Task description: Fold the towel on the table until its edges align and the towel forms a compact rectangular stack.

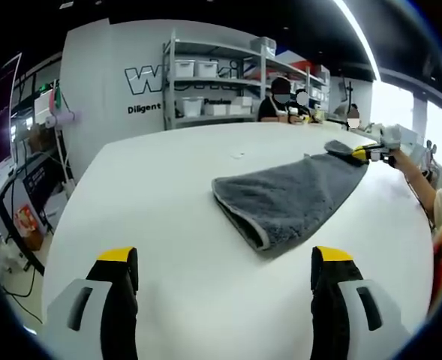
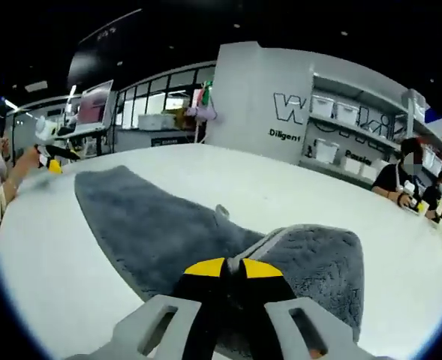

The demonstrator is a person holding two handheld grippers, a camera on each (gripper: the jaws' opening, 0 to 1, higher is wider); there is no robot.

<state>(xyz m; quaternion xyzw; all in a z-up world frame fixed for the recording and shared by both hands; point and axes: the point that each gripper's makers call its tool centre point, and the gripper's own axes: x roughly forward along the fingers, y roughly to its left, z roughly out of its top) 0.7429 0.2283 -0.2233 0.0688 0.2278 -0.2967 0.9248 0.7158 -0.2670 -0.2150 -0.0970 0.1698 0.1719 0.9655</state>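
Right gripper (image 2: 233, 268) clamped on grey towel (image 2: 168, 232) corner in right gripper view, left gripper (image 1: 224, 259) jaws apart over white table (image 1: 160, 202) in left gripper view, towel folded mid-table, shelves (image 1: 213, 79) behind.

One grey, plush terry towel (image 1: 296, 196) with a pale edge binding lies on one broad white table (image 1: 168, 195), to the right of the table's middle. Two grippers with black, yellow-tipped jaws are present: one left gripper (image 1: 224, 289) near, one right gripper (image 2: 232, 281) at the towel's far right corner. One grey metal shelving unit (image 1: 213, 79) stands far behind, holding several white storage bins.
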